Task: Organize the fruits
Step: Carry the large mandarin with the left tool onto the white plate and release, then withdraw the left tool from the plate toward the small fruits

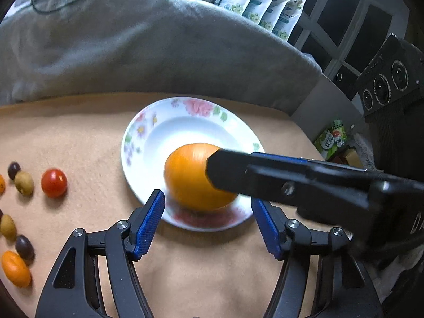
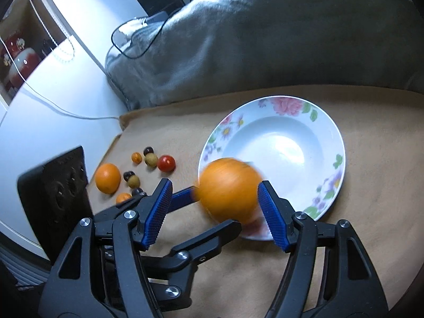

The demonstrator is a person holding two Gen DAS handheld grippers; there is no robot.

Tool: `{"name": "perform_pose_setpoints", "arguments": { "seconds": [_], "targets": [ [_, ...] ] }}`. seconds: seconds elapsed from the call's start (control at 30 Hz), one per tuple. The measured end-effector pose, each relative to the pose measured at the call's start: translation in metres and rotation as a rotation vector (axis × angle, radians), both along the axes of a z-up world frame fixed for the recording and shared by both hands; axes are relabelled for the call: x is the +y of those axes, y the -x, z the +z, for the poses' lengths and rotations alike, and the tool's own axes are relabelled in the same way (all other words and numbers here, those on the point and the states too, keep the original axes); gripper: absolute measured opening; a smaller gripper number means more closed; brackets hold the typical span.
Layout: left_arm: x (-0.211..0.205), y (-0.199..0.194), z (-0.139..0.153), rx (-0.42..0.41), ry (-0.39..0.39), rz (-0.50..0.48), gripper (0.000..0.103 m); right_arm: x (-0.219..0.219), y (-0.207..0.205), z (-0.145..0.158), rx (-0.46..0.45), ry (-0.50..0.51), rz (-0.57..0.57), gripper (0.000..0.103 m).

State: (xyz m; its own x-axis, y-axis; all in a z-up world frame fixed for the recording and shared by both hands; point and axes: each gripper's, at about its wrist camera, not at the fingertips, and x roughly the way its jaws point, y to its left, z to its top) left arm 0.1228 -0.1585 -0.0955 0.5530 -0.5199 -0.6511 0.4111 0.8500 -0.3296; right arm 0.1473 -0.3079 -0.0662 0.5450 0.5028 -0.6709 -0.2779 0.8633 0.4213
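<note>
Orange, round and motion-blurred, the fruit (image 2: 230, 188) overlaps the floral plate (image 2: 328, 135).

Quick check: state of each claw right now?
Left claw: open, orange at its tips, not clamped.
Right claw: open, orange between the pads, a gap on one side.

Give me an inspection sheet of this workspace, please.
Surface: tan cloth, creased.
Job's things: blurred orange over the floral plate near rim; second orange, red tomato and small fruits on the cloth.
Clutter: nothing seen.
Grippers: right claw open around the blurred orange; left claw at it, grip unclear.
Cables: black cable on grey blanket; white cable beside it.
Surroundings: printed packets behind.
</note>
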Motion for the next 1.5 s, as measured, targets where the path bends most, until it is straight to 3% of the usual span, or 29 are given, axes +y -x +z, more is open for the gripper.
{"name": "perform_pose_setpoints", "arguments": {
  "seconds": [0.3,0.57,0.83,1.13,1.5],
  "targets": [
    [0.011,0.006,0.017,-0.063,-0.012,0.027,0.066,-0.024,0.001,0.019,-0.061,0.0,-0.084,0.07],
    [0.031,0.015,0.025,-0.085,-0.021,0.043,0.066,-0.014,0.011,0.024,-0.099,0.049,-0.066,0.074],
    [0.068,0.026,0.033,-0.114,-0.041,0.114,0.068,0.001,0.015,0.026,-0.12,0.048,-0.017,0.074],
    [0.129,0.049,0.032,-0.133,-0.103,0.258,0.069,0.032,0.01,0.028,-0.132,0.067,0.072,0.074],
    [0.183,0.08,0.004,-0.066,-0.118,0.379,0.069,0.083,0.0,0.025,-0.143,0.122,0.19,0.074]
  ]
}}
